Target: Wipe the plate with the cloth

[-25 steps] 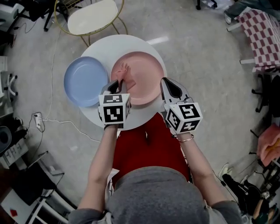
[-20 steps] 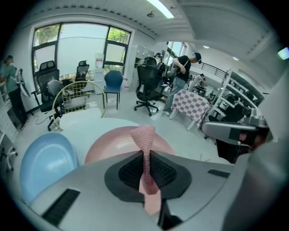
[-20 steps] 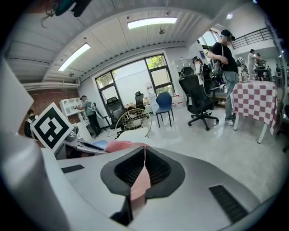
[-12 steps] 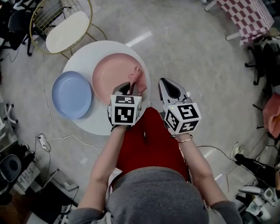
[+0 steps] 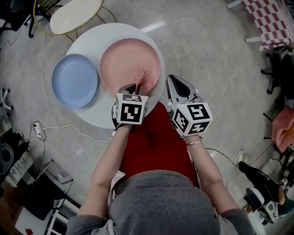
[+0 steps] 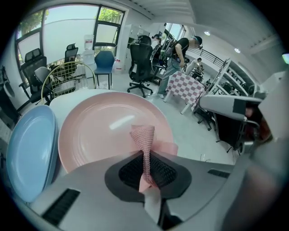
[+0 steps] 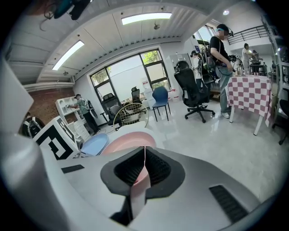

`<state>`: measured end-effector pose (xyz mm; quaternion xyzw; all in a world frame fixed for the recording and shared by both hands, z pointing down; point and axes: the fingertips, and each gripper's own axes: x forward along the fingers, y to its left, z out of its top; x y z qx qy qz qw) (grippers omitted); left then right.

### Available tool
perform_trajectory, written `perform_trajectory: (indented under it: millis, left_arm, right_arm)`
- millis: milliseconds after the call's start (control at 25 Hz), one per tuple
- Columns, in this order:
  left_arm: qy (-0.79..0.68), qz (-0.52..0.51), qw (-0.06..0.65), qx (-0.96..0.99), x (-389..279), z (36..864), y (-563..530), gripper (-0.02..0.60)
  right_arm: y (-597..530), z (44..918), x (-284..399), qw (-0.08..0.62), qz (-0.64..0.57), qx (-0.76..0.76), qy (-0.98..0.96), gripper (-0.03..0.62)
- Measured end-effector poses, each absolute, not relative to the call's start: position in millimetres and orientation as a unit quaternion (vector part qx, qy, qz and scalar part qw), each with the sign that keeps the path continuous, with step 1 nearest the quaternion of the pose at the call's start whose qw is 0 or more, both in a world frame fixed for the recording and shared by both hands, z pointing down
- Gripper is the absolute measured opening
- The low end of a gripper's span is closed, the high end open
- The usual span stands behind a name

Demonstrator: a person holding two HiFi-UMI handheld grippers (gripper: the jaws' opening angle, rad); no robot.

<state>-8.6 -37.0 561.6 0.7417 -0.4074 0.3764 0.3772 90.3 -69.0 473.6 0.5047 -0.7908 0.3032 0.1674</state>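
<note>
A pink plate [image 5: 130, 62] lies on a round white table [image 5: 89, 40], with a blue plate [image 5: 75, 80] touching its left side. My left gripper [image 5: 133, 88] is shut on a pink knitted cloth [image 5: 142, 78], which rests on the near right part of the pink plate. In the left gripper view the cloth [image 6: 143, 140] stands up from between the jaws of the left gripper [image 6: 145, 155], in front of the pink plate [image 6: 99, 126]. My right gripper [image 5: 176, 85] hangs off the table's right edge, shut with nothing in it. The right gripper [image 7: 144, 155] looks towards both plates.
A gold-framed chair [image 5: 73, 13] with a white seat stands behind the table. A white cable [image 5: 55, 127] trails on the floor at the left. A checked tablecloth [image 5: 275, 20] is at the far right, near office chairs [image 6: 142, 58]. A person [image 7: 221, 49] stands far off.
My left gripper has dragged the cloth across the pink plate, from its left part to its near right part. The right gripper has held its place beside the table.
</note>
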Motion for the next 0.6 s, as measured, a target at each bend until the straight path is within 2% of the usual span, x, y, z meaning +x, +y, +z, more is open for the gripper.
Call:
perform_trajectory:
  millis: [600]
  left_arm:
    - [-0.486,0.359,0.402,0.688,-97,557,-14,0.028]
  right_arm:
    - [-70,473,0,0.196,0.285,0.412,-0.843,0.029]
